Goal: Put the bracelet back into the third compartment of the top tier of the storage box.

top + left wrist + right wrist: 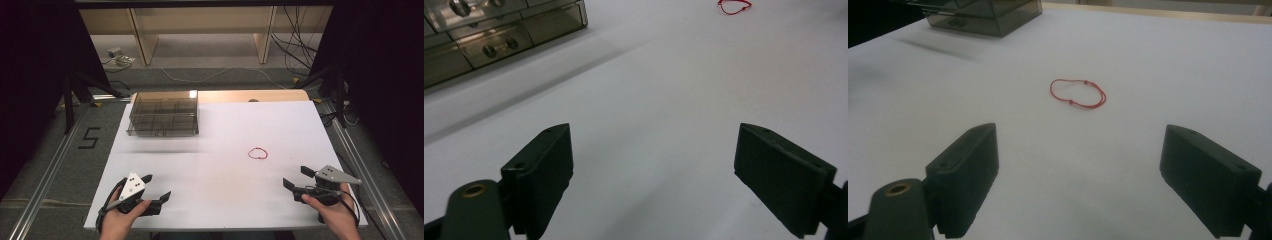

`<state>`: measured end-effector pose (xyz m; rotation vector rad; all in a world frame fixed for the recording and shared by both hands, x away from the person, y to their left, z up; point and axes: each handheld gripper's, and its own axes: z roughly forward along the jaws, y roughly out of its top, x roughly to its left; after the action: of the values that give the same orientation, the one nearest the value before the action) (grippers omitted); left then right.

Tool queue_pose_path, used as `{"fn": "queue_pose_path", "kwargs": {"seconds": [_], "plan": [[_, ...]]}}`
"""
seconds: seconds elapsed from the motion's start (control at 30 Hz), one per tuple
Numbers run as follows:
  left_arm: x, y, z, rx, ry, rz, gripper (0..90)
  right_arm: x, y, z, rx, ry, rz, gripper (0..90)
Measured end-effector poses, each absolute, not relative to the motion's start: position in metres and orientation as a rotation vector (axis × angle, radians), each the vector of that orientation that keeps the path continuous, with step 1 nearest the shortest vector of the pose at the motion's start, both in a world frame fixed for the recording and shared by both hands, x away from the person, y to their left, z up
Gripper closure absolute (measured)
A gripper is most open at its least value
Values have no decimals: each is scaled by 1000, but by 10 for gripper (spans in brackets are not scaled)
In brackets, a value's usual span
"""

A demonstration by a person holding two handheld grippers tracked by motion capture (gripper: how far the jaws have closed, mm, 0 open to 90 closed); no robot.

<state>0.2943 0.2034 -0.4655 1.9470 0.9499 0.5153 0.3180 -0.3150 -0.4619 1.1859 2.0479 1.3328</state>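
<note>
1. surface [215,200] is white and wide, with a person's hands coming in at its near edge, one gripper in each.
2. the left gripper [156,187] sits low at the near left corner, its jaws spread wide apart with nothing between them; in the left gripper view [654,175] they frame bare white.
3. the right gripper [298,177] is at the near right corner, its jaws also wide apart and holding nothing; the right gripper view [1078,175] looks between them over the surface.
4. a thin red string loop [258,153] lies flat right of the middle, ahead of the right gripper and well apart from both; it shows in the right gripper view [1078,93] and at the top edge of the left one [734,6].
5. a smoky see-through drawer box [163,114] stands at the far left, well away from the loop; its front drawers with round knobs show in the left gripper view [499,35], and a corner of it shows in the right one [988,15].
</note>
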Motion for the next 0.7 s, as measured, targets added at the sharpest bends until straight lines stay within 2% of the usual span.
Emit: {"fn": "queue_pose_path", "kwargs": {"seconds": [0.33,0.7], "plan": [[296,198,-470,1970,951,498,160,344,-302,-458,1179,2076,1296,166],[295,195,-472,1980,933,501,165,382,-289,-457,1166,2113,1211,316]]}}
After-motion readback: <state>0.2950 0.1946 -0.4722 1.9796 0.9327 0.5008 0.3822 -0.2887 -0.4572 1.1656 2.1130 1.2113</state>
